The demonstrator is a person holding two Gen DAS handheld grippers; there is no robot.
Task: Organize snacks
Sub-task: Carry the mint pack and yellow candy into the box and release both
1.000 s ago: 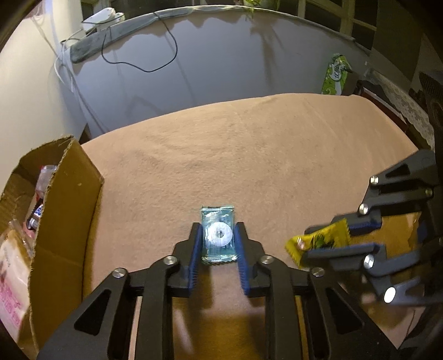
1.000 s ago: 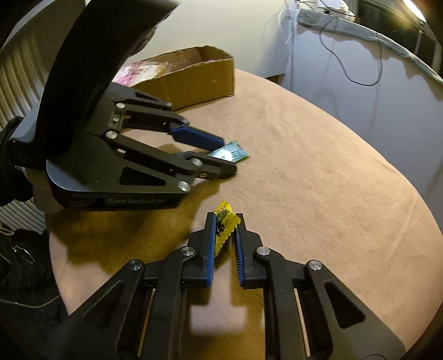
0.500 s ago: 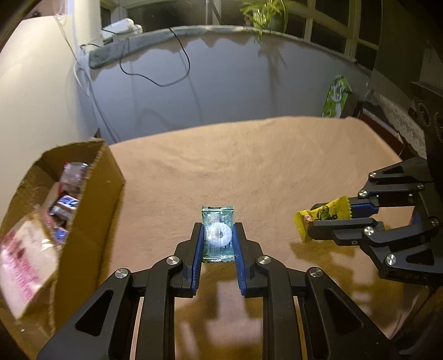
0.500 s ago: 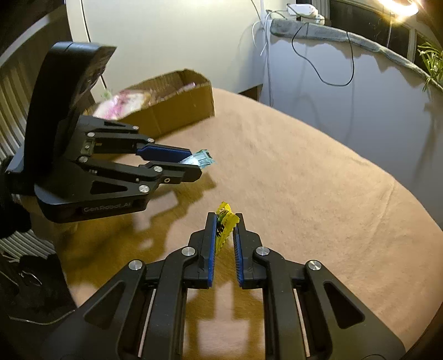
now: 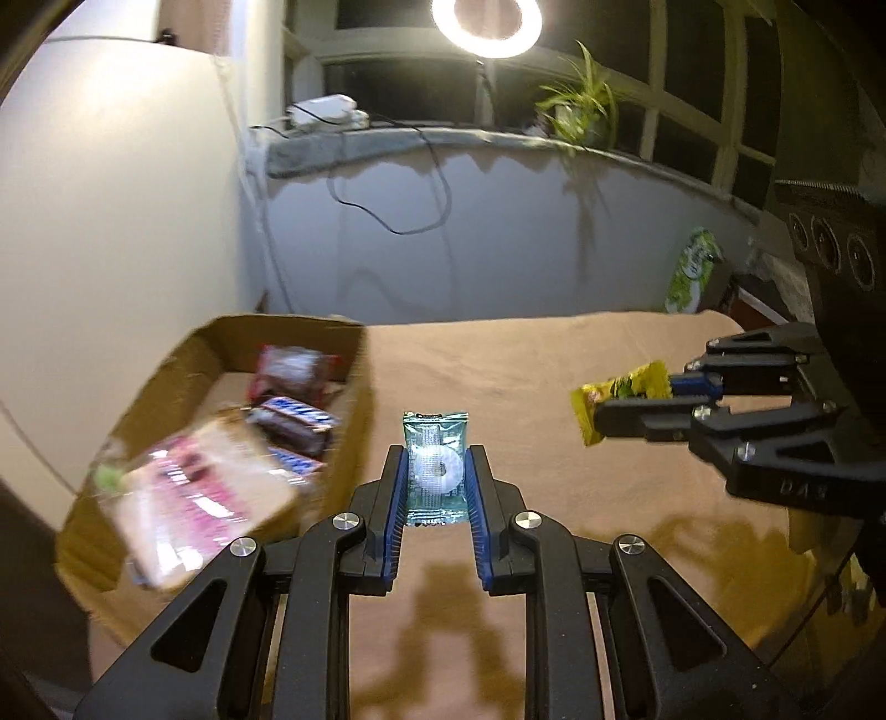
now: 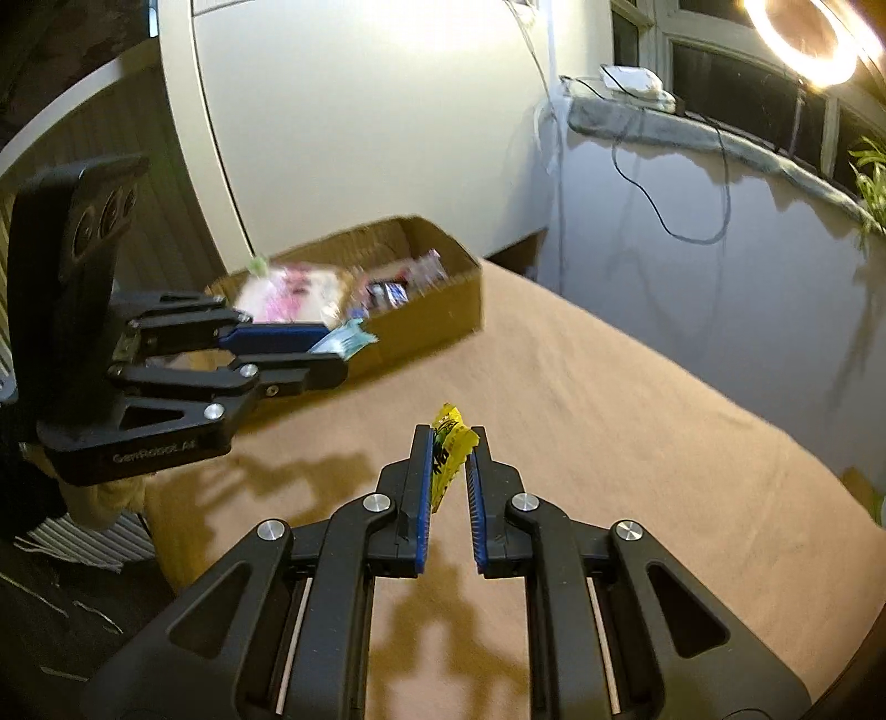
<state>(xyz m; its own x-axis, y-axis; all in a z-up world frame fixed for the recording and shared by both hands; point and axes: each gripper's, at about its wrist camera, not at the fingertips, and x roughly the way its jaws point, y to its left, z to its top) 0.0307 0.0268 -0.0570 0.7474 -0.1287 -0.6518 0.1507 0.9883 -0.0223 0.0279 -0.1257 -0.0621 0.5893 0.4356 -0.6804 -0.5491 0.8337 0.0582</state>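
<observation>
tan cloth-covered table (image 5: 554, 354) beneath ring light (image 5: 486, 25), windowsill plant (image 5: 578, 105).

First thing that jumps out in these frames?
Both grippers hold snacks in mid-air above the tan tabletop: the left gripper grips a teal ring-candy packet, the right gripper a yellow candy wrapper. To the left, a cardboard box already holds snacks, under a glaring ring light.

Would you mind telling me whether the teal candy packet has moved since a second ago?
Yes. The teal candy packet, clamped in the left hand-held gripper, has risen off the brown cloth toward the cardboard box.
</observation>
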